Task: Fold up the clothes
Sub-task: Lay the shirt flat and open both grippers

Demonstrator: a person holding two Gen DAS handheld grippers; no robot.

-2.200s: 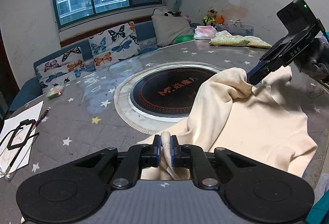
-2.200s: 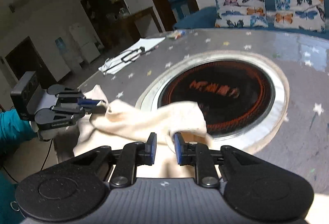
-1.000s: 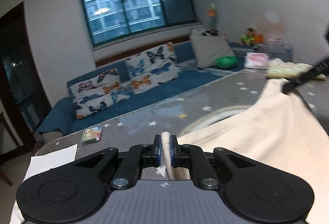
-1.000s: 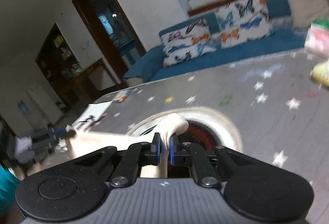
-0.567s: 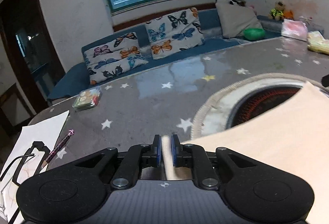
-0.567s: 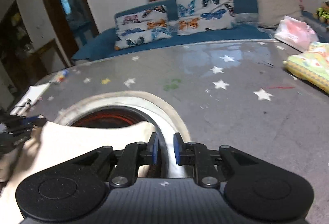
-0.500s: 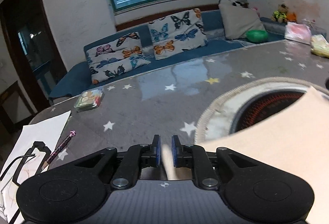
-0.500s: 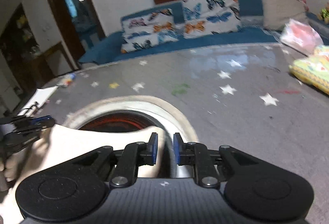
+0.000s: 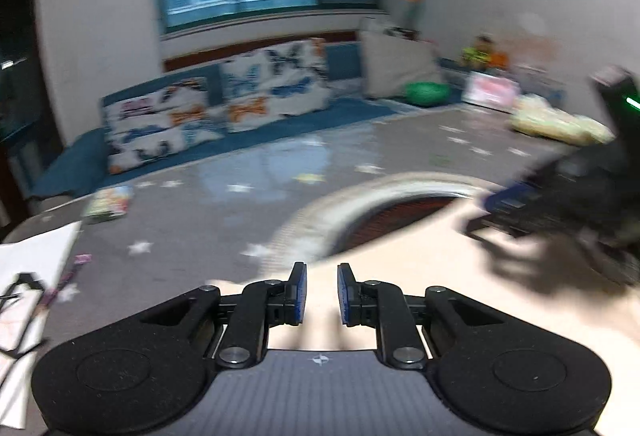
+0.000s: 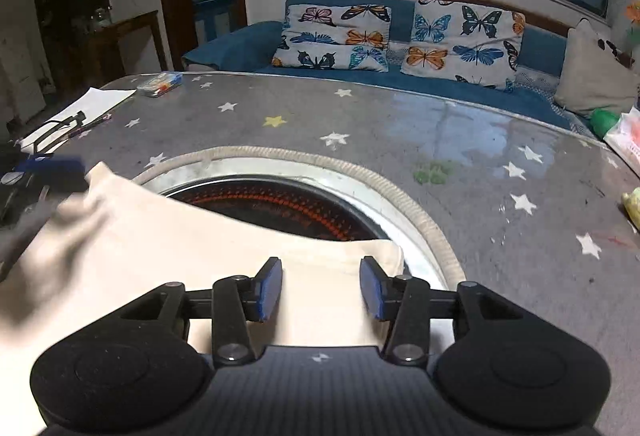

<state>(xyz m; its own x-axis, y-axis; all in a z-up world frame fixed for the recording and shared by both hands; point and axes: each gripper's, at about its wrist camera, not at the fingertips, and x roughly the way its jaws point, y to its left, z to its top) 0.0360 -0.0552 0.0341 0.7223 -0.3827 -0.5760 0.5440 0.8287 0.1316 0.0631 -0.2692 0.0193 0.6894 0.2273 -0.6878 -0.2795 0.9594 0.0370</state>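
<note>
**A:** Cream garment (image 10: 168, 248) first: where does it lie?

**B:** Spread flat on the grey star-printed table (image 10: 460, 140), at the near edge. Its far hem crosses the round burner (image 10: 280, 204) set in the middle of the table, hiding the near part of it.

**A:** Start at the left, then.

**B:** In the right wrist view, a sheet of white paper (image 10: 80, 106) lies at the far left of the table, with a small packet (image 10: 160, 83) beyond it. The left gripper shows there only as a blurred dark shape with a blue tip at the garment's left corner; whether they touch cannot be told.

**A:** And its grip?

**B:** In its own view the left gripper (image 9: 319, 294) is released, the blue pads (image 9: 300, 292) parted with a narrow gap, pale fabric below and between them, nothing pinched.

**A:** Moving right?

**B:** The right gripper (image 10: 322, 286) is spread wide, clearly let go, over the garment's right corner. The cloth lies under the fingers, which do not close on it. From the left wrist view it is a smeared dark form (image 9: 560, 188) above the fabric, throwing a shadow on it.

**A:** Farther right?

**B:** A folded yellow-green cloth (image 9: 556, 124) near the table's far right edge, and behind the table a blue sofa (image 10: 240, 44) with butterfly cushions (image 10: 336, 36).
</note>
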